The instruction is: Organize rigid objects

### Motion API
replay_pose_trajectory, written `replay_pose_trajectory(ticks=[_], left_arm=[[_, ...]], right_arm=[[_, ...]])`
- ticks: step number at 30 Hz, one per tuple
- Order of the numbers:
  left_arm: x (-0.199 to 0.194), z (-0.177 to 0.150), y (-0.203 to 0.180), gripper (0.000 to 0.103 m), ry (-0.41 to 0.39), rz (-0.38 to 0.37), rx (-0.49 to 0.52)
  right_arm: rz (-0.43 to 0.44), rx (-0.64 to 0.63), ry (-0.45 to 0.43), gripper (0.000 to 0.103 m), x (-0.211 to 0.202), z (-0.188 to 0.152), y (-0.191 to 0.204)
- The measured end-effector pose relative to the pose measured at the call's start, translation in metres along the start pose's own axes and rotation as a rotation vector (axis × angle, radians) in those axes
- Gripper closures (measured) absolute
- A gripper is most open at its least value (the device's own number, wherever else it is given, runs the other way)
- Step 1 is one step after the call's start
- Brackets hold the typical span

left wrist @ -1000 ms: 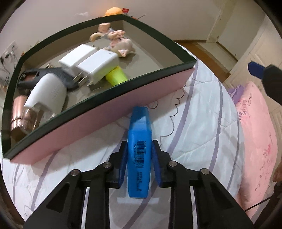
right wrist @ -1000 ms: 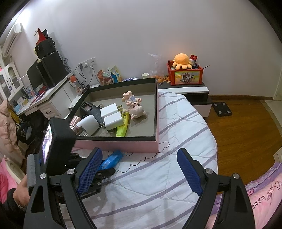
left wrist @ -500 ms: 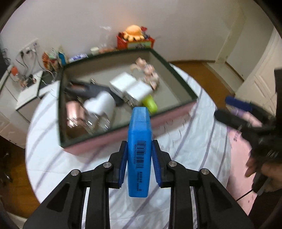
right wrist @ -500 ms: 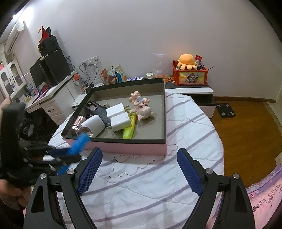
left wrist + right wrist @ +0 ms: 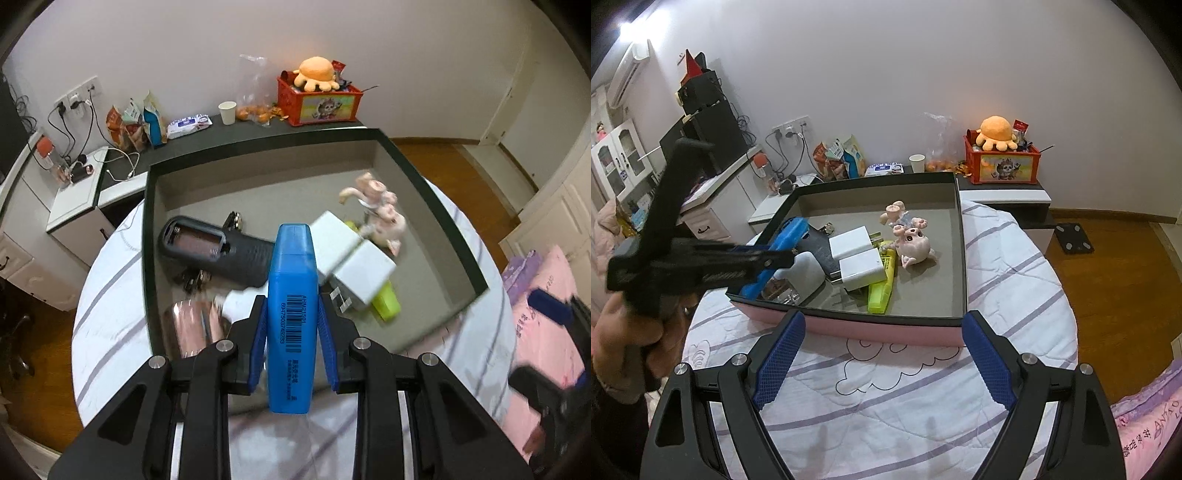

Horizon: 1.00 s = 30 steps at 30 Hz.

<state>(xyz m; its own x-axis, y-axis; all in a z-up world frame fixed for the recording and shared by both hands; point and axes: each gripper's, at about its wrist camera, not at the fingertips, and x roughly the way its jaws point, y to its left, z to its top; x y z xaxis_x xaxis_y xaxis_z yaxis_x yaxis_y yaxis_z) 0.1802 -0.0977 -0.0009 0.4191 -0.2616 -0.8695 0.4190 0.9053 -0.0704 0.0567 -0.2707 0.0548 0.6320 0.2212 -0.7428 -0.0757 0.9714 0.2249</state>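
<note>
My left gripper (image 5: 291,325) is shut on a blue highlighter (image 5: 293,317) with a barcode, held above the near left part of the pink box (image 5: 886,330). In the right wrist view that gripper (image 5: 764,260) and the blue highlighter (image 5: 783,240) hover over the box's left side. Inside the box lie two white chargers (image 5: 857,258), a yellow-green highlighter (image 5: 882,288), a small pink doll (image 5: 912,236), a black device (image 5: 218,253) and a shiny copper-coloured item (image 5: 192,325). My right gripper (image 5: 882,369) stands open over the striped quilt in front of the box, holding nothing.
The box rests on a round surface under a white quilt with purple stripes (image 5: 923,406). Behind it a dark shelf holds a red crate with an orange plush (image 5: 997,155), a paper cup (image 5: 916,162) and snack bags. A white desk stands at the left, wooden floor at the right.
My left gripper has risen and moved forward with the blue highlighter, from in front of the box's pink wall to above its inside. The right gripper barely moved.
</note>
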Motion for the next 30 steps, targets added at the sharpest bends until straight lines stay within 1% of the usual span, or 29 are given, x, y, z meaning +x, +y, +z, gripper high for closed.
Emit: replay_pose_trajectory(ticks=[6,8,11,12,13,14,15,16,18,21,24,30], left_arm=[[0.029,0.013,0.006,0.076,0.031,0.010,-0.018],[0.036,0.014,0.007,0.076,0.035,0.030,-0.017],[0.039,0.016,0.011,0.072,0.032,0.040,-0.034],[0.038,0.016,0.012,0.061,0.030,0.053,-0.037],[0.037,0.016,0.012,0.043,0.025,0.071,-0.039],[0.034,0.016,0.013,0.033,0.009,0.088,-0.042],[0.030,0.015,0.013,0.018,-0.012,0.100,-0.044],[0.024,0.014,0.014,0.009,-0.043,0.117,-0.045],[0.014,0.012,0.013,0.004,-0.074,0.132,-0.048],[0.003,0.009,0.015,0.001,-0.086,0.154,-0.056],[-0.006,0.001,0.016,0.000,-0.076,0.163,-0.068],[-0.032,-0.028,0.015,0.000,-0.074,0.143,-0.097]], right_arm=[[-0.003,0.006,0.017,0.015,0.008,0.000,-0.002],[-0.004,0.009,0.021,0.015,0.010,0.001,-0.003],[-0.006,0.014,0.025,0.015,0.012,0.000,-0.004],[-0.006,0.015,0.026,0.015,0.012,0.000,-0.004],[-0.007,0.016,0.025,0.015,0.012,0.000,-0.004],[-0.008,0.018,0.024,0.015,0.012,0.000,-0.003],[-0.007,0.019,0.023,0.015,0.011,0.000,-0.003],[-0.007,0.019,0.021,0.015,0.010,0.000,-0.002],[-0.007,0.015,0.015,0.015,0.008,0.000,0.000],[-0.008,0.016,0.008,0.015,0.005,0.000,0.002],[-0.009,0.009,-0.001,0.015,0.001,0.000,0.005],[-0.026,-0.016,-0.019,0.015,-0.009,0.003,0.015]])
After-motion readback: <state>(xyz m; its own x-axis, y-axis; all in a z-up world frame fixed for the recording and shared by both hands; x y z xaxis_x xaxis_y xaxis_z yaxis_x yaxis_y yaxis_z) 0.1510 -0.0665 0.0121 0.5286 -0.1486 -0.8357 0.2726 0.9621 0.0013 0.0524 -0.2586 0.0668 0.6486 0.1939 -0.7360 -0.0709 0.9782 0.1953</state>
